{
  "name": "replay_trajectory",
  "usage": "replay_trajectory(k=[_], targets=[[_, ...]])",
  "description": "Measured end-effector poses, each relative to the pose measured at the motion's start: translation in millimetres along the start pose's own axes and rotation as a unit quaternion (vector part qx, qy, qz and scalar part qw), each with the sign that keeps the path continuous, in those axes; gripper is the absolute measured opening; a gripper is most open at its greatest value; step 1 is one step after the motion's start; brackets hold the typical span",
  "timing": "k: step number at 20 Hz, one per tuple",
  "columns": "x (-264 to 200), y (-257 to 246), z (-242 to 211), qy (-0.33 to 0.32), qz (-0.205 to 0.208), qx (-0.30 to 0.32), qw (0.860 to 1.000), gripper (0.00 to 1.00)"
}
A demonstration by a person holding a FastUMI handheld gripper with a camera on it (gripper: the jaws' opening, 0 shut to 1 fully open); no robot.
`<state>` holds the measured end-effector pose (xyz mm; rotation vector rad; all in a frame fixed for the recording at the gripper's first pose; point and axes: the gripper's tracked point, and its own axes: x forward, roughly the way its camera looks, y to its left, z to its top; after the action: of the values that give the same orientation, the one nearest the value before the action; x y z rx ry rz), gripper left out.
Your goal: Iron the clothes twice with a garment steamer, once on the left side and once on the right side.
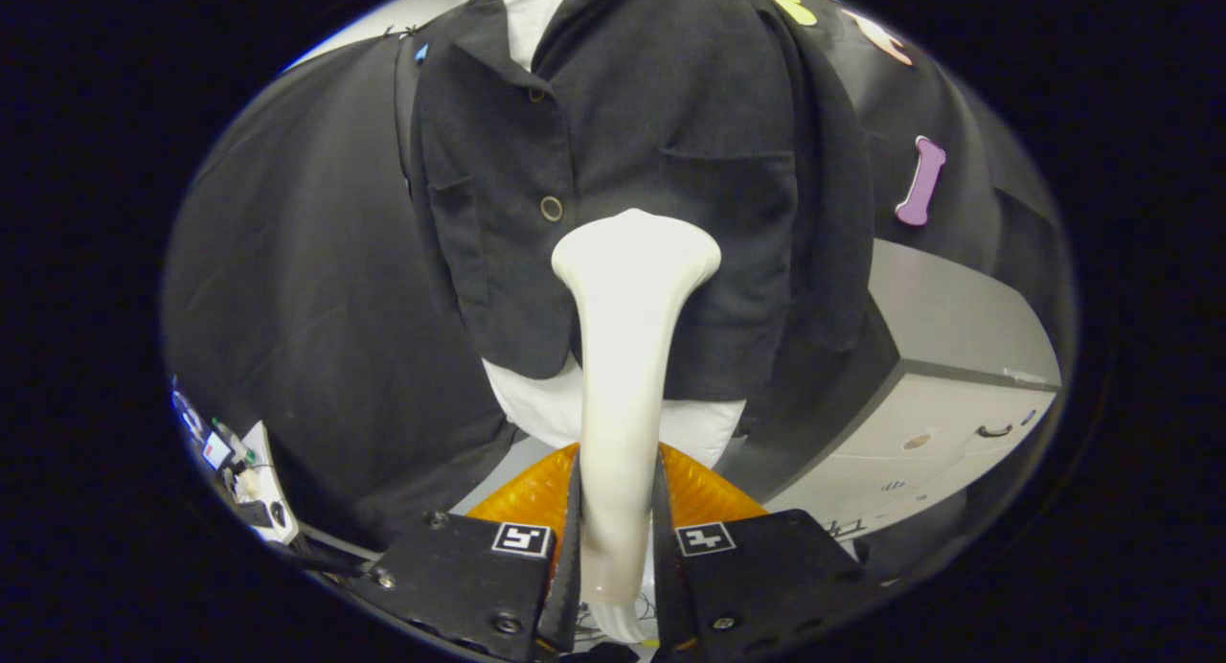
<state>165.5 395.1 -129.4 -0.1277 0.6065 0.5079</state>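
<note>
steamer (623, 376) between jaws, jacket (613, 165) beyond, cabinet (948, 395) right of jacket

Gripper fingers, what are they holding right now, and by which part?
The gripper is shut on the cream plastic garment steamer, gripping its slim handle; its wide head is at the black jacket.

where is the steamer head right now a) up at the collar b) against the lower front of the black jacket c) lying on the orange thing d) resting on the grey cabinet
b: the fingers grip the steamer, whose head meets the black jacket near its lower hem.
</note>
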Motion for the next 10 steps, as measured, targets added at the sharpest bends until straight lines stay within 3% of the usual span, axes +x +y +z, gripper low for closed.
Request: replay_trajectory(k=[5,10], targets=[[3.1,-6.7,-12.3,0.016,-0.003,0.006,1.000,0.34],[-19.7,-4.5,12.3,-0.011,-0.002,0.012,1.000,0.34]])
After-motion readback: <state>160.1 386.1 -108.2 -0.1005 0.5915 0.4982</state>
